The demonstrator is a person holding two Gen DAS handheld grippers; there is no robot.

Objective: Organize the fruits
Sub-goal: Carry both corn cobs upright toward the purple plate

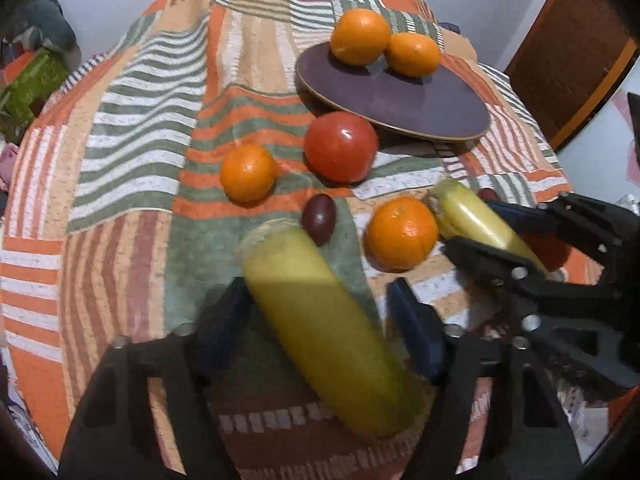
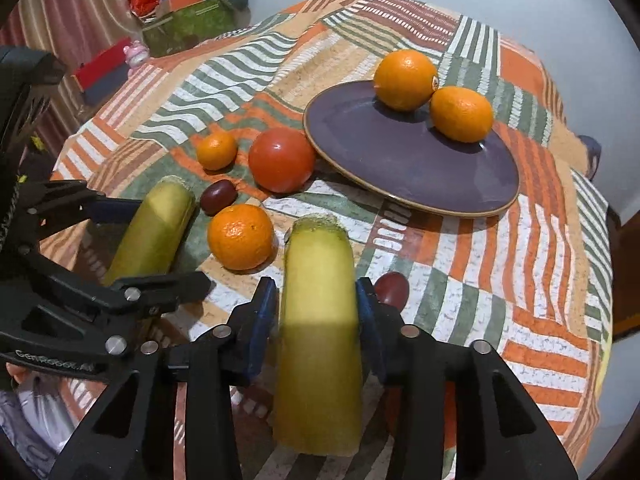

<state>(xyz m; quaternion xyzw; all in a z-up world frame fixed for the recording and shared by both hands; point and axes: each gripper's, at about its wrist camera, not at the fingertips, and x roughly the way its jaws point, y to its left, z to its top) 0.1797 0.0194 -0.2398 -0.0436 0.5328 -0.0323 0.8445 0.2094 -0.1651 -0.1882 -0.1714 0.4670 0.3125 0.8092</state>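
Observation:
A purple plate [image 2: 400, 160] [image 1: 400, 100] holds two oranges [image 2: 406, 78] [image 1: 360, 36] at its far side. On the striped cloth lie a red tomato [image 1: 340, 146] [image 2: 282, 165], two mandarins [image 1: 248, 172] [image 1: 402, 232] and a dark plum [image 1: 319, 218]. My left gripper [image 1: 320, 308] straddles a yellow banana piece [image 1: 320, 320]; a gap shows at its right finger. My right gripper [image 2: 316, 312] is shut on another yellow banana piece [image 2: 320, 340]. Each gripper also shows in the other's view, the right one [image 1: 480, 228] and the left one [image 2: 152, 240].
A second dark plum [image 2: 394, 288] lies just right of my right gripper. A wooden chair [image 1: 572, 52] stands at the far right of the round table. Boxes and clutter [image 2: 180, 12] sit beyond the table's far left edge.

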